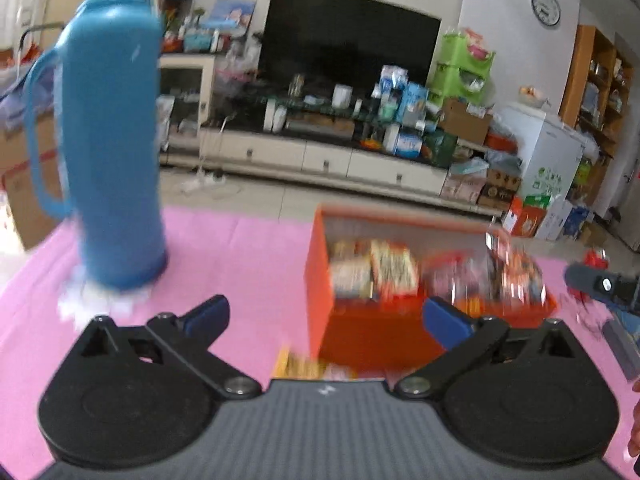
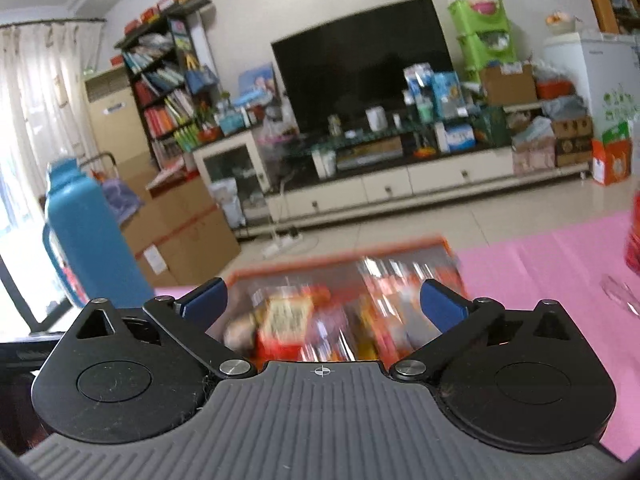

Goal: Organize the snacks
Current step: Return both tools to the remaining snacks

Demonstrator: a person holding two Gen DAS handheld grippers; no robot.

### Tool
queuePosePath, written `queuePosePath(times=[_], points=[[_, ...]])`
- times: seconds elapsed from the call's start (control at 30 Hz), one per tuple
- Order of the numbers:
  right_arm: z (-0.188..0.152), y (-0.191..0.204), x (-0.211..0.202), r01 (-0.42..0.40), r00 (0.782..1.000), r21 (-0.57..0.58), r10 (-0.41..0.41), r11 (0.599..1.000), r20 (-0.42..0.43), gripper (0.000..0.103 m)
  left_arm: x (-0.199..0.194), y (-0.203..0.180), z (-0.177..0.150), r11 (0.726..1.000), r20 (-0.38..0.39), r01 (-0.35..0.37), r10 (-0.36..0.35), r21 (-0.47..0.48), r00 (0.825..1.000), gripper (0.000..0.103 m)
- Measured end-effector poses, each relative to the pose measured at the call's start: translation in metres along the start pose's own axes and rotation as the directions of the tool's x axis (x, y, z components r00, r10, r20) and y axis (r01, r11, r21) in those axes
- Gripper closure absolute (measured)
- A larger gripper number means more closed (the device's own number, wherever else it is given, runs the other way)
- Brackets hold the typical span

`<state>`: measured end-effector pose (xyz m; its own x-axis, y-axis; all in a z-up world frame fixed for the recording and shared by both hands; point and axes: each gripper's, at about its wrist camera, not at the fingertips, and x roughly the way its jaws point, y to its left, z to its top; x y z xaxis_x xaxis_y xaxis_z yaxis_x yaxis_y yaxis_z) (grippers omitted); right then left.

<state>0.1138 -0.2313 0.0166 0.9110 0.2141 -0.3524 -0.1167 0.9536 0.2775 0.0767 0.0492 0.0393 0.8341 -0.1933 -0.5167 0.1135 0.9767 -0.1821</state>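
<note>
An orange box [image 1: 320, 280] filled with several snack packets [image 1: 372, 272] stands on the pink tablecloth [image 1: 224, 248]. My left gripper [image 1: 326, 314] is open, its blue fingertips spread wide in front of the box's near left corner, with nothing held between them. A yellow packet [image 1: 304, 366] lies on the cloth just under it. In the right wrist view the same orange box [image 2: 340, 254] sits right ahead, blurred, with its snack packets [image 2: 288, 316] below my right gripper [image 2: 324, 304], which is open and holds nothing. The other gripper's tip [image 1: 600, 284] shows at the far right of the left wrist view.
A tall blue thermos [image 1: 112, 140] stands on a white doily [image 1: 92, 304] at the left of the table, also the blue thermos [image 2: 88, 232] in the right view. A red object [image 2: 634, 240] and clear glass [image 2: 622, 292] sit at the right. Beyond are the TV stand [image 1: 320, 156] and floor.
</note>
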Motion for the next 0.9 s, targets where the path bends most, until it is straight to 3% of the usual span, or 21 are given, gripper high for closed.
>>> queuePosePath(times=[0.1, 0.23, 0.3, 0.4, 0.5, 0.53, 0.63, 0.67, 0.7, 0.77, 0.9], points=[[-0.043, -0.017, -0.027, 0.032, 0.997, 0.025, -0.030, 0.999, -0.077, 0.010, -0.008, 0.003, -0.043, 0.999, -0.093, 0.013, -0.017, -0.037, 0.996, 0.001], [-0.087, -0.038, -0.037, 0.016, 0.967, 0.141, 0.021, 0.990, -0.255, 0.010, -0.001, -0.006, -0.097, 0.994, -0.254, 0.062, -0.085, -0.094, 0.963, 0.001], [-0.101, -0.037, -0.040, -0.001, 0.952, 0.109, 0.034, 0.994, -0.303, 0.010, 0.003, -0.014, -0.105, 0.993, -0.286, 0.081, -0.102, -0.088, 0.953, 0.001], [-0.104, -0.040, -0.047, 0.046, 0.956, 0.027, -0.036, 0.999, -0.292, 0.010, 0.011, -0.034, -0.099, 0.994, -0.271, 0.104, -0.108, -0.029, 0.956, 0.001], [-0.096, -0.062, -0.053, 0.085, 0.965, 0.102, -0.057, 0.991, -0.258, 0.010, 0.033, -0.050, -0.085, 0.993, -0.271, 0.119, -0.115, -0.002, 0.956, 0.001], [-0.093, -0.070, -0.054, 0.084, 0.966, 0.148, -0.044, 0.985, -0.255, 0.010, 0.044, -0.056, -0.082, 0.993, -0.285, 0.121, -0.117, -0.005, 0.951, 0.004], [-0.091, -0.089, -0.058, 0.062, 0.967, 0.255, 0.005, 0.965, -0.256, 0.010, 0.070, -0.069, -0.079, 0.985, -0.333, 0.167, -0.167, -0.029, 0.928, 0.030], [-0.088, -0.091, -0.055, 0.058, 0.966, 0.267, 0.014, 0.962, -0.259, 0.010, 0.077, -0.072, -0.082, 0.985, -0.356, 0.165, -0.169, -0.042, 0.919, 0.034], [-0.088, -0.093, -0.054, 0.056, 0.964, 0.273, 0.019, 0.960, -0.264, 0.010, 0.080, -0.076, -0.084, 0.987, -0.363, 0.158, -0.162, -0.041, 0.918, 0.035], [-0.088, -0.096, -0.054, 0.056, 0.964, 0.285, 0.023, 0.957, -0.264, 0.010, 0.077, -0.087, -0.089, 0.987, -0.352, 0.159, -0.150, -0.002, 0.924, 0.046], [-0.086, -0.098, -0.052, 0.044, 0.965, 0.313, 0.040, 0.949, -0.258, 0.010, 0.060, -0.116, -0.103, 0.972, -0.382, 0.232, -0.225, -0.028, 0.896, 0.048]])
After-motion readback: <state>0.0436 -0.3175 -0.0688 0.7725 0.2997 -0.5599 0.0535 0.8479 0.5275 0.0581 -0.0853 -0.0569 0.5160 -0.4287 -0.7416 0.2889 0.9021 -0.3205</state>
